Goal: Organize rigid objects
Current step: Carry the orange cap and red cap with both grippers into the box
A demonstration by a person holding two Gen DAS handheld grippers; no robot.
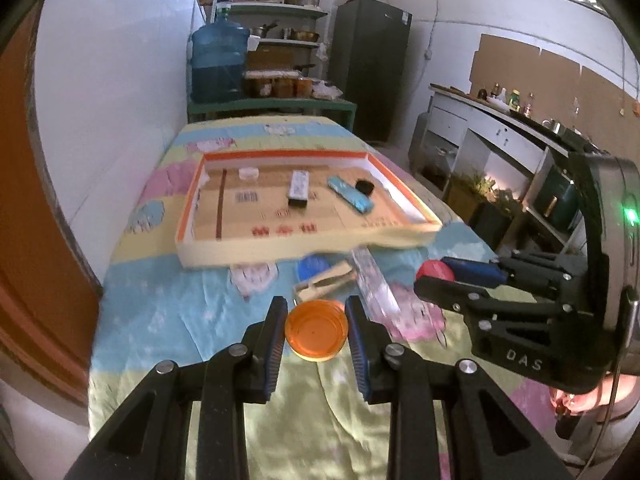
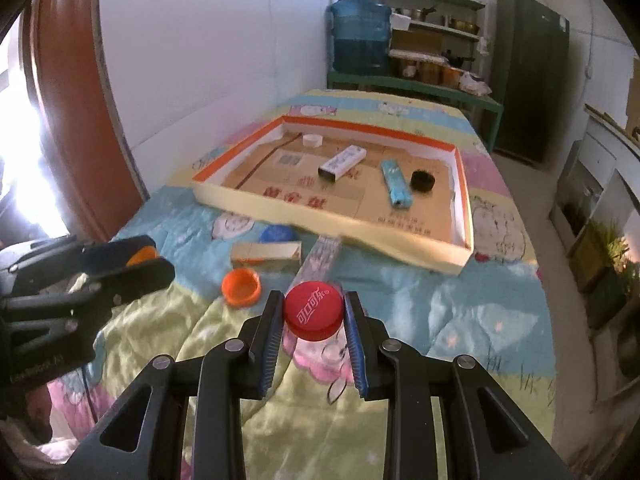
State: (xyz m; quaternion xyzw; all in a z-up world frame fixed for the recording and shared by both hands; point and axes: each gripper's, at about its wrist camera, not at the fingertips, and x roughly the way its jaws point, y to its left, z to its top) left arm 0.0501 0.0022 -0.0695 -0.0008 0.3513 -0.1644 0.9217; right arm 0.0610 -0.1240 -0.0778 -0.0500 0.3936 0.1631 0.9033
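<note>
My left gripper [image 1: 316,330] is shut on an orange cap [image 1: 316,330], held above the patterned cloth. My right gripper [image 2: 314,316] is shut on a red cap [image 2: 314,311] with white lettering. The right gripper also shows in the left wrist view [image 1: 436,276], and the left gripper in the right wrist view [image 2: 132,258]. On the cloth lie a second orange cap [image 2: 241,287], a blue cap [image 2: 276,234], a tan box [image 2: 266,256] and a clear plastic case [image 2: 320,258]. Beyond them is a shallow orange-rimmed cardboard tray [image 2: 332,220] holding a white cap [image 2: 312,140], a white box [image 2: 342,162], a teal box [image 2: 396,184] and a black cap [image 2: 423,180].
A white wall runs along the table's left side. A green stand with a blue water jug [image 1: 218,64] and shelves stands behind the table. A dark fridge [image 1: 370,64] and a counter [image 1: 500,120] are at the right.
</note>
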